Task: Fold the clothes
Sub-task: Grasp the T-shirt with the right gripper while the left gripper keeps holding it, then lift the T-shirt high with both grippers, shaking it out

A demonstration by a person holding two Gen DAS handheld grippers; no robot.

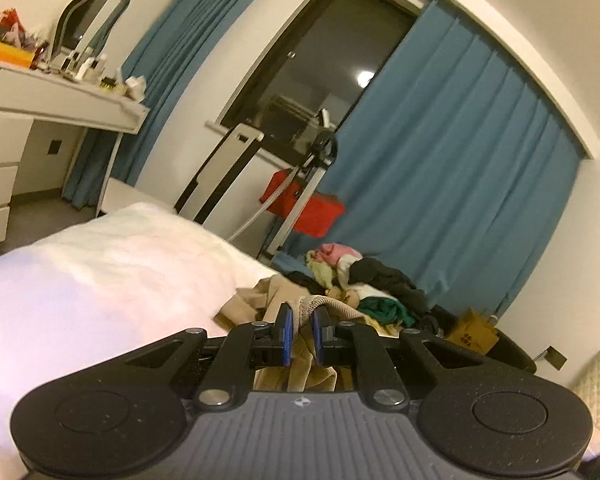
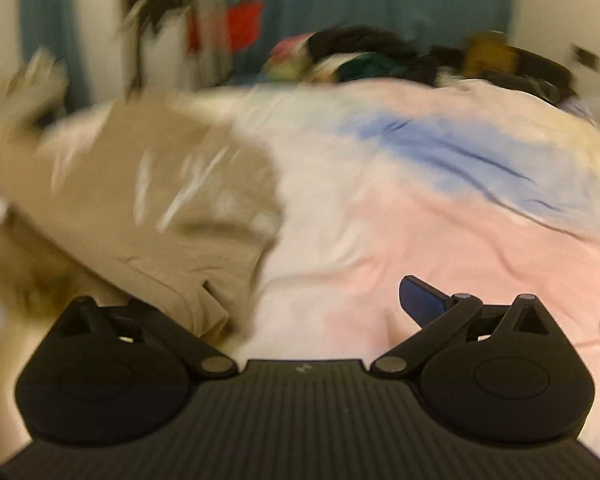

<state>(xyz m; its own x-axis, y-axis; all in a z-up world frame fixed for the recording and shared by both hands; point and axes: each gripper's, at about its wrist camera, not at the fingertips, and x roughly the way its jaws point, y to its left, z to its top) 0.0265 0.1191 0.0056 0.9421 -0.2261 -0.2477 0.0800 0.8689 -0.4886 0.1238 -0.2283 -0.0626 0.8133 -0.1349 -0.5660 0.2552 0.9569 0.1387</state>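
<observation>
A tan garment (image 2: 140, 196) lies spread on the bed at the left in the blurred right wrist view. My left gripper (image 1: 300, 330) is shut on a ribbed edge of the tan garment (image 1: 324, 306) and holds it above the bed; more of the cloth hangs under the fingers. My right gripper (image 2: 300, 304) is open and empty, low over the pastel bed cover (image 2: 420, 208), just right of the garment's near corner. Its left finger is hidden under the cloth; the right fingertip (image 2: 420, 300) shows.
A pile of mixed clothes (image 1: 368, 280) lies at the far end of the bed, also in the right wrist view (image 2: 364, 56). A white dresser (image 1: 60, 100) stands far left. Blue curtains (image 1: 460, 160), a red bag (image 1: 304, 204) and a cardboard box (image 1: 472, 330) are behind.
</observation>
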